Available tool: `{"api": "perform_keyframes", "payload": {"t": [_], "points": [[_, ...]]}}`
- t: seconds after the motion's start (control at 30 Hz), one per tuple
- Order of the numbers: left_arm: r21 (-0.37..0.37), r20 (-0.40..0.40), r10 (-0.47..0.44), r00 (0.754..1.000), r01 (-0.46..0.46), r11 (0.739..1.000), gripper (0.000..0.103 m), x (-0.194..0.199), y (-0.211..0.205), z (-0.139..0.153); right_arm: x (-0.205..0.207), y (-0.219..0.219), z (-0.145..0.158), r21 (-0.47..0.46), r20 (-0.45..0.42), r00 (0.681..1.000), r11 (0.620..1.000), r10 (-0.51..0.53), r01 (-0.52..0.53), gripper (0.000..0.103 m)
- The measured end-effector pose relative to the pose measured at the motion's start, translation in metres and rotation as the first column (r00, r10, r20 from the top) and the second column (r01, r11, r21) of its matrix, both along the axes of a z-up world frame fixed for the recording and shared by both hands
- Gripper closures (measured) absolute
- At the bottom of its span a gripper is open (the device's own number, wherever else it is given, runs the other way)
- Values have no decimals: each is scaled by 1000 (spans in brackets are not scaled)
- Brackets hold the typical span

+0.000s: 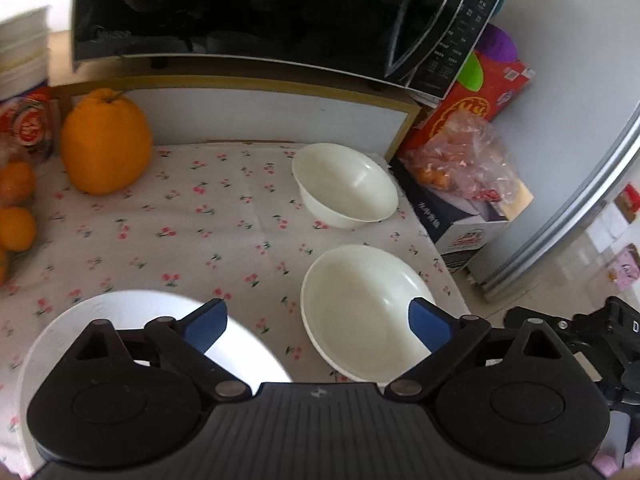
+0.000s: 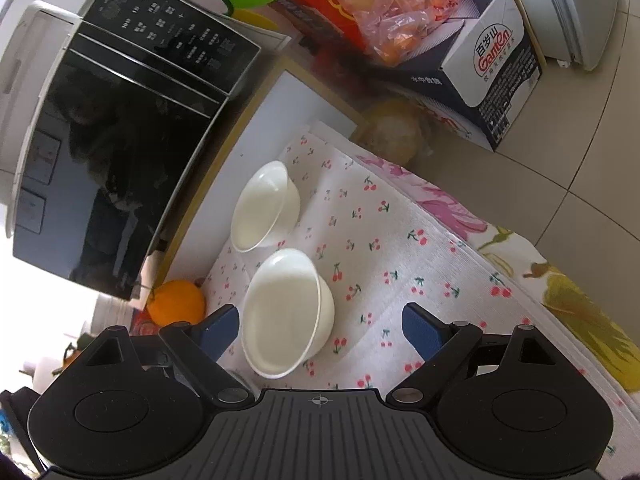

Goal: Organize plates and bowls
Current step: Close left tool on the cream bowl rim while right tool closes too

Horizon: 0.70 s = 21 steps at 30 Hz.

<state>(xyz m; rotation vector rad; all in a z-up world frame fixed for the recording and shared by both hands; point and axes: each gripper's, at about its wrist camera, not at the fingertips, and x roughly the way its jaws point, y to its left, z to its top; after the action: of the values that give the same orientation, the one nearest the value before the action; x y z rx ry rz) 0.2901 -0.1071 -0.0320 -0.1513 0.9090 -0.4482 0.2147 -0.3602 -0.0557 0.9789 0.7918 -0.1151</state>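
A black glass-fronted microwave oven [image 1: 248, 12] overhangs the cherry-print tablecloth [image 1: 192, 216]. On the cloth: a round white plate [image 1: 120, 308] at near left, a larger white bowl [image 1: 360, 312] beside it, a smaller white bowl [image 1: 344, 186] behind. Left gripper [image 1: 318, 324] and right gripper [image 2: 320, 330] both hover with jaws apart, empty.

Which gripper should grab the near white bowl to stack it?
Right, probably. The right gripper is open with the near white ceramic bowl between its fingers. The left gripper, also open, sits between that bowl and the white round plate.
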Motion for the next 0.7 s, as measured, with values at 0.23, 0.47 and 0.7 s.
{"api": "perform_keyframes", "payload": {"t": [0.23,0.47,0.7], "points": [[-1,-1,-19,1000,19,1000,37,10,-10,-14,13,10,-11,39,24,999,999,-22,21,13],[13,25,-38,999,37,999,60,9,-20,-19,19,17,-22,55,11,999,997,-50,49,41],[26,8,-12,1000,12,1000,80,12,-16,-24,24,23,-29,68,-6,999,997,-40,41,77]]}}
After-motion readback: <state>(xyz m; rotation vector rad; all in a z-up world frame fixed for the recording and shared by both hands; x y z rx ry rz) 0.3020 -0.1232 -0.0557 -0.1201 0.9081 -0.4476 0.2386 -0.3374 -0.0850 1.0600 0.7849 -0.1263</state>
